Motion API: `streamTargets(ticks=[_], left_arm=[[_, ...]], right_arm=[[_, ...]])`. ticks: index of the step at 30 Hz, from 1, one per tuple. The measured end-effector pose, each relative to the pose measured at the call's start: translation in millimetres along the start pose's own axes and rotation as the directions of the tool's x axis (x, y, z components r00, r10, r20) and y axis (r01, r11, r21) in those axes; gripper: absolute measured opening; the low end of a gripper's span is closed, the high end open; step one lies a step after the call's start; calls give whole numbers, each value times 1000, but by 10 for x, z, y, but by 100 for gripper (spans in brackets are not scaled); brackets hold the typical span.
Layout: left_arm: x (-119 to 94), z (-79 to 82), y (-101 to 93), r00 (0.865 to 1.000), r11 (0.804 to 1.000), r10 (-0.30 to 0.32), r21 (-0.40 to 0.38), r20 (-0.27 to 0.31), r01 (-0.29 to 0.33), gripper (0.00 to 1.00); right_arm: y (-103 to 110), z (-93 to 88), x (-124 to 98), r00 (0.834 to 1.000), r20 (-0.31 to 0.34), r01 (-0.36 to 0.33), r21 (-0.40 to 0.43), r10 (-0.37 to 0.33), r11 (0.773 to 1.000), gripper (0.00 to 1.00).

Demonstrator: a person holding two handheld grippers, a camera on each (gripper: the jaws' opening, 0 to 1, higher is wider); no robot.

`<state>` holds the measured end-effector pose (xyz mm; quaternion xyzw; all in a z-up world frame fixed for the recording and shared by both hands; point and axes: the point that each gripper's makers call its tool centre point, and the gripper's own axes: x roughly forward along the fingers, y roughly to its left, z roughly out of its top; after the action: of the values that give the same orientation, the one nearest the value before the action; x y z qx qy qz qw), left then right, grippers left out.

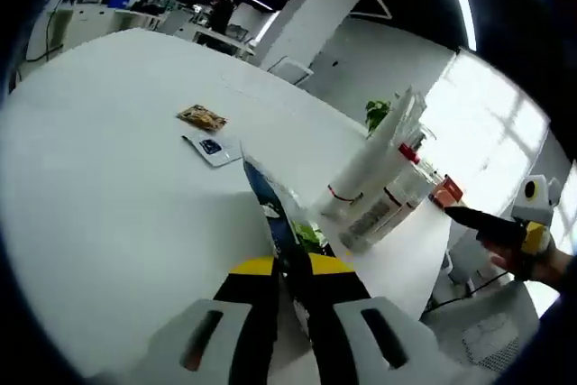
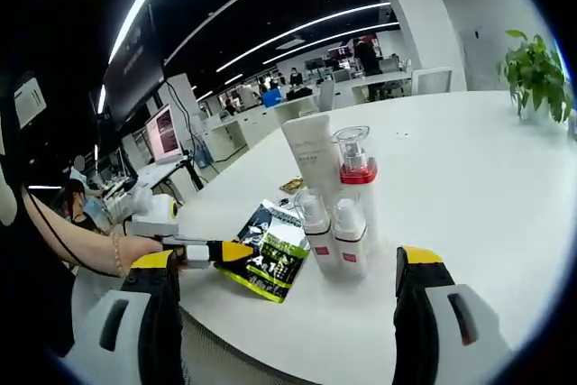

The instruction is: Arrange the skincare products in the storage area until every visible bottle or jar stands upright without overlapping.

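A flat glossy sachet printed in black, blue and green (image 2: 270,254) is clamped at its edge between the fingers of the left gripper (image 1: 287,270), which are pressed together on it; it is held just above the white round worktop (image 2: 469,178), probably so that it can be carried away from the bottles. In the right gripper view, four skincare containers are seen standing upright and close together: a tall white plastic tube (image 2: 313,158), a clear pump bottle with a red collar (image 2: 357,169), and two small white bottles with red bands (image 2: 335,233) in front. The fingers of the right gripper (image 2: 287,288) are held well apart, with nothing between them, near the group. Far on the worktop, two small flat packets (image 1: 206,132) are lying. A green potted plant (image 2: 535,71) is standing at the far right edge.
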<state>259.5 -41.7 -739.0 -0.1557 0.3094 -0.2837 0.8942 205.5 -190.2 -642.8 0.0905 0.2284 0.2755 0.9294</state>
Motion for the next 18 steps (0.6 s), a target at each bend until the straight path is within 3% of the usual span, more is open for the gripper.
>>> streamTargets(ticks=[5,18], left_arm=[[6,-29,-16,998,990,31,142,-49,-24,9],[8,-130,33,992,956,70,290,-110,-35,19]], right_arm=[[4,-4,2,1000,-1,-1,1,1,1000,100],[10,-9,4,1000,-3,-2,7,2,1000,100]])
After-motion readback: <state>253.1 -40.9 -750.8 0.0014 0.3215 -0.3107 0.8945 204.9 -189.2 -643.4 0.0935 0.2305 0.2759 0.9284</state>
